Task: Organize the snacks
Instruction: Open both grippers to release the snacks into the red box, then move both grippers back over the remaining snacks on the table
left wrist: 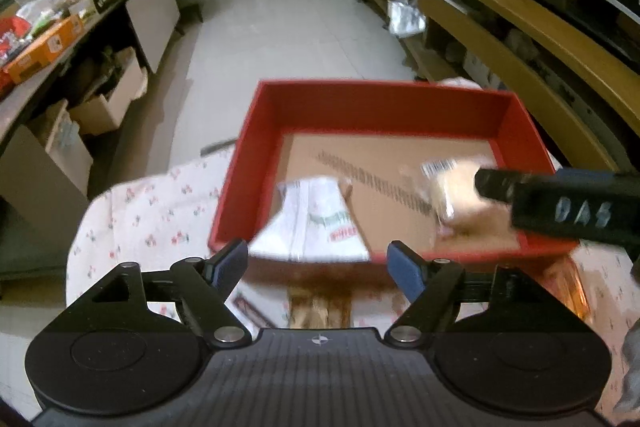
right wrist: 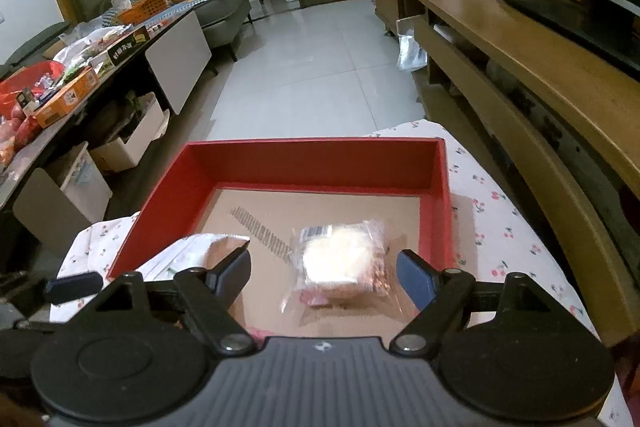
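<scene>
A red box (left wrist: 380,103) with a cardboard floor stands on a cherry-print cloth. In its near left part lies a white printed snack packet (left wrist: 316,223), seen just beyond my left gripper (left wrist: 318,255), whose jaws stand open with nothing pressed between them. A pale cake in clear wrap (right wrist: 340,259) lies on the floor of the red box (right wrist: 320,159), in its near right part. My right gripper (right wrist: 324,259) hovers over the cake, open, pads apart from the wrap. The white packet (right wrist: 192,251) shows at that view's left. The cake (left wrist: 448,183) looks blurred in the left wrist view.
A brown snack pack (left wrist: 320,307) lies on the cloth (left wrist: 152,211) under my left gripper. A long side table (right wrist: 68,95) with several snacks runs along the left, cardboard boxes (right wrist: 132,143) beneath it. A wooden cabinet (right wrist: 520,47) lines the right. Tiled floor lies beyond.
</scene>
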Available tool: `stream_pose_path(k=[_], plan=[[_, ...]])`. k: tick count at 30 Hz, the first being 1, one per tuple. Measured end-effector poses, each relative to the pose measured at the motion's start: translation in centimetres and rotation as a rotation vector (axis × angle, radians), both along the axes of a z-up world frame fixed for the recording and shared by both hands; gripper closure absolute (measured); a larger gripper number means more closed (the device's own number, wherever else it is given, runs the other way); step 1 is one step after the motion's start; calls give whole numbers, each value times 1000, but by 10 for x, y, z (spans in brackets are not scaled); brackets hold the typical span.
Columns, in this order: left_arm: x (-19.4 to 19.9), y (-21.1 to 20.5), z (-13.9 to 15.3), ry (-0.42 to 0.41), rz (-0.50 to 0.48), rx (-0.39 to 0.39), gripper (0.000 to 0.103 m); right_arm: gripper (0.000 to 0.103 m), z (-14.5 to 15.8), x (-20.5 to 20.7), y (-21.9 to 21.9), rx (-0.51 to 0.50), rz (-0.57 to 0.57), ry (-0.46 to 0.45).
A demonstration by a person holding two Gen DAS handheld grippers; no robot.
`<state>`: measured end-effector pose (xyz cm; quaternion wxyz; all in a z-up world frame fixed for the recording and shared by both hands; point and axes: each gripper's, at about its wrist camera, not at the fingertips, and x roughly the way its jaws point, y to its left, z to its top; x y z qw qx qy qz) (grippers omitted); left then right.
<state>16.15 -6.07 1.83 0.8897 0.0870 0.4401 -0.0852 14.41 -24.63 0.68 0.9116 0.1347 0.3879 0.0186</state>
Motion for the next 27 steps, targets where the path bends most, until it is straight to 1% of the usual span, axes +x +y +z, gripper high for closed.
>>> stream_pose_path(k=[3, 6, 9, 13, 16, 18, 20, 23, 26, 27], plan=[[-17, -1, -5, 25, -46, 3, 21, 17, 3, -13, -6, 11, -12, 10], [-35, -6, -12, 48, -115, 18, 20, 17, 3, -30, -13, 35, -15, 32], [-46, -14, -24, 82, -188, 34, 20, 17, 0, -48, -18, 50, -23, 73], [-55, -28, -42, 125, -292, 81, 19, 17, -10, -72, -23, 79, -21, 134], [-54, -33, -53, 147, -327, 102, 18, 17, -17, -85, -24, 78, -12, 158], [-51, -35, -59, 164, -340, 96, 16, 17, -19, -90, -26, 76, -7, 167], [-49, -38, -63, 184, -354, 82, 16, 17, -20, -91, -28, 77, -5, 172], [-53, -44, -65, 197, -391, 83, 16, 17, -21, -90, -33, 87, -9, 177], [-61, -51, -72, 198, -428, 131, 14, 17, -21, -89, -36, 95, -4, 178], [-63, -51, -75, 195, -433, 143, 12, 17, -21, -89, -37, 95, -3, 179]])
